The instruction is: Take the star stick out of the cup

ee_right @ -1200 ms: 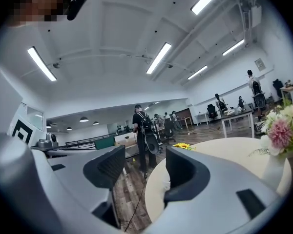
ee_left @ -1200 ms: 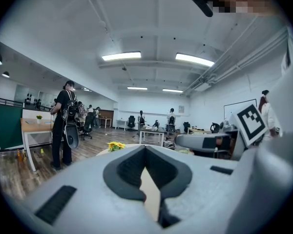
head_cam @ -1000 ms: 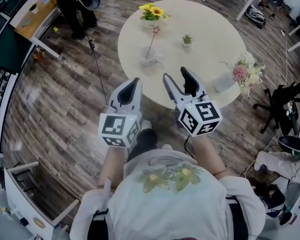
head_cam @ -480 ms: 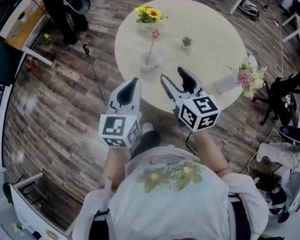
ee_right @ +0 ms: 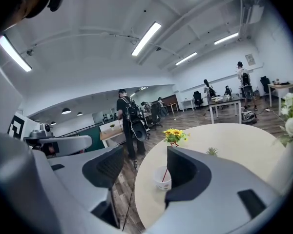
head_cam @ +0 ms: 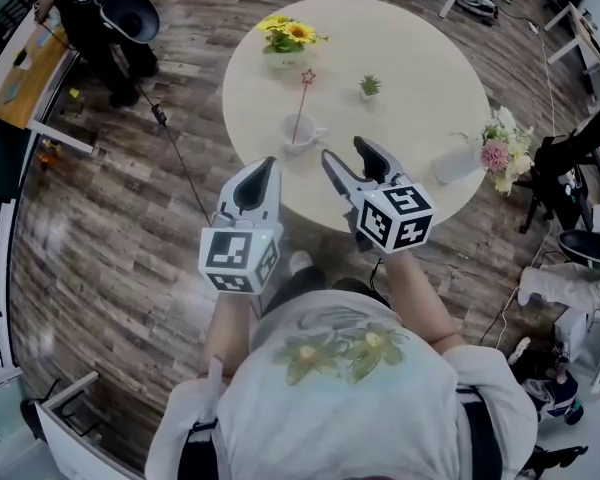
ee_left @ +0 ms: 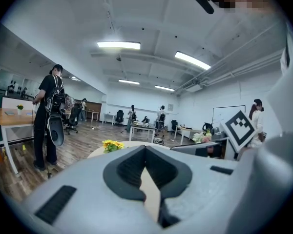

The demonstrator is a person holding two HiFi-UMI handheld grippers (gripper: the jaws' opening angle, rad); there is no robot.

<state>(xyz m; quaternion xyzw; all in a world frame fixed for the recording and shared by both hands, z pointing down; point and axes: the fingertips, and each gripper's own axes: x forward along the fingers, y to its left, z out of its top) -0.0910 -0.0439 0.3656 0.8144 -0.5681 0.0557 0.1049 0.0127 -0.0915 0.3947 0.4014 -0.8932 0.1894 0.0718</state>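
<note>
1. Nothing of the task is done yet: the star stick stands in the cup, leaning slightly, with its star end up and toward the far side.
2. The cup sits on the near-left part of the round table. It is well apart from the sunflowers at the far-left edge and from the small plant to its far right.
3. The right gripper has its jaws spread wide with nothing between them. It hangs over the table's near edge, nearer than the cup and to its right, touching nothing. In the right gripper view, the cup and stick show through the gap, well beyond the tips.
4. The left gripper has its jaws pressed together and holds nothing. It is off the table's near-left edge, above the floor.
5. All the work remains: reach forward to the cup, close on the thin stick and lift it clear. The right gripper looks the better placed for this. The cup may tip if the stick drags on its rim.
</note>
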